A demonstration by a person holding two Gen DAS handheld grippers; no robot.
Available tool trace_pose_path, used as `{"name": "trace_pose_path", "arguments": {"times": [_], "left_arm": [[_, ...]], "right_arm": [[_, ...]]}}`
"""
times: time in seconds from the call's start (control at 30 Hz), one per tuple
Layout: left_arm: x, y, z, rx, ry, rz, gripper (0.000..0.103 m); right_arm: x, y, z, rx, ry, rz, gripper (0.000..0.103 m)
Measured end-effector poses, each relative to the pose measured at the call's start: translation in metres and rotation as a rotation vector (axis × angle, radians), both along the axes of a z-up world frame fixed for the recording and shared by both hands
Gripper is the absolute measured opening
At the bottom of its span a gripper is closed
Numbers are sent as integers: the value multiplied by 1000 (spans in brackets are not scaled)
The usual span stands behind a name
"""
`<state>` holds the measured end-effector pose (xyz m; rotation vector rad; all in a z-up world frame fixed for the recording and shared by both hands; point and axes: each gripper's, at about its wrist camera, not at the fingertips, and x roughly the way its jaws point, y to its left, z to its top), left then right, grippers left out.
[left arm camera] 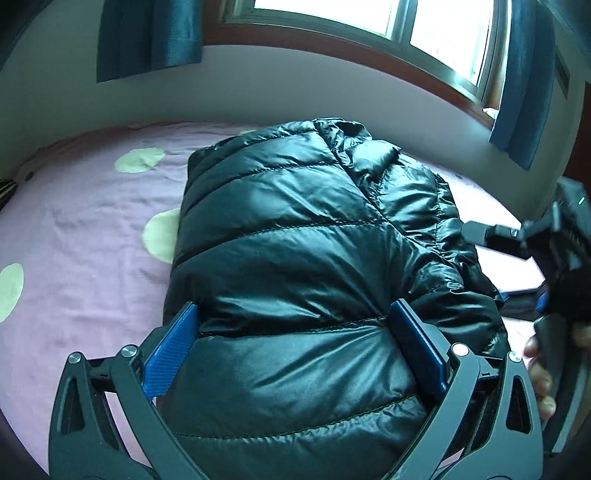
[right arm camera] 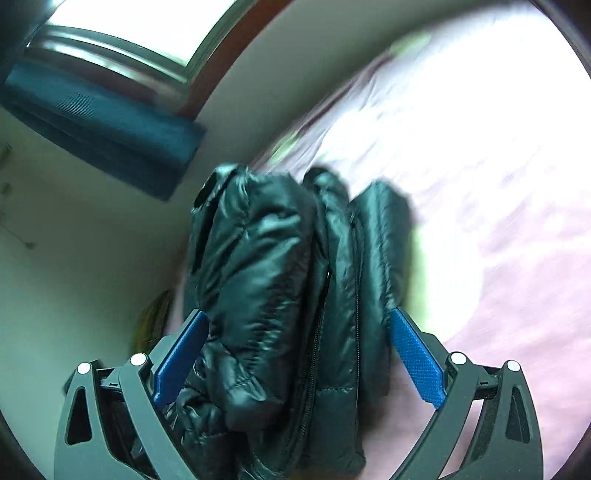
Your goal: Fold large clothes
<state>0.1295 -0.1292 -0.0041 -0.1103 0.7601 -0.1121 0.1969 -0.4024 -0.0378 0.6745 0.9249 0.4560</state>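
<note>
Pink spotted bed (left arm camera: 81,206) under the window carries the black puffer jacket (left arm camera: 295,229), already doubled into a thick bundle. Left claw (left arm camera: 295,332) is spread wide, straddling the jacket's near end, probably pressing air out. Right claw (right arm camera: 299,347) also gapes around the jacket's zipper edge, gripping nothing. Plenty of bare sheet left of the jacket for another fold.

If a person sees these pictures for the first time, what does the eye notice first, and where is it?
First comes the shiny black puffer jacket, folded into a thick bundle in the middle of the pink bedsheet with pale green dots. Next come the blue pads of the left tongs, spread open on both sides of the near end of the bundle. Behind the bed, a bright window with blue curtains fills the top of the left wrist view.
</note>
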Motion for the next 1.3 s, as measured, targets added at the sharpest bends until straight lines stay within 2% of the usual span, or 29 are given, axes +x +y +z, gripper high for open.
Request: {"name": "trace_pose_path", "arguments": {"times": [0.07,0.13,0.23,0.3,0.33,0.5,0.53,0.6,0.67,0.73,0.83,0.93,1.0,1.1,1.3], "left_arm": [[0,-11,0,47,-12,14,101],[1,-13,0,55,-18,19,101],[2,-9,-2,53,-10,23,101],[2,-9,-2,57,-10,22,101],[2,-8,-2,61,-8,22,101],[-3,-10,3,72,-10,23,101],[-4,-7,4,65,-6,21,101],[-7,-4,6,59,2,11,101],[-12,-2,9,61,-9,13,101],[-17,0,12,61,-11,15,101],[-25,1,17,72,-25,17,101],[-35,1,22,116,-50,24,101],[-44,1,26,151,-67,32,101],[-58,3,31,186,-87,43,101],[-84,16,33,219,-87,96,101]], "right_arm": [[-3,-4,16,-109,-57,-65,97],[-12,1,40,-173,-146,-74,97],[-22,17,57,-168,-215,45,97],[-7,38,53,-119,-184,123,97],[0,48,43,-98,-133,157,97],[16,52,7,-158,-12,113,97],[13,44,-1,-121,4,112,97],[11,37,-7,-80,-1,102,97],[4,31,-2,-86,-28,86,97],[-12,27,11,-153,-61,58,97],[-40,35,41,-363,-188,-26,97],[-69,38,63,-528,-331,-137,97],[-82,40,68,-598,-369,-201,97],[-95,42,69,-643,-362,-203,97],[-117,56,65,-634,-352,-69,97]]}}
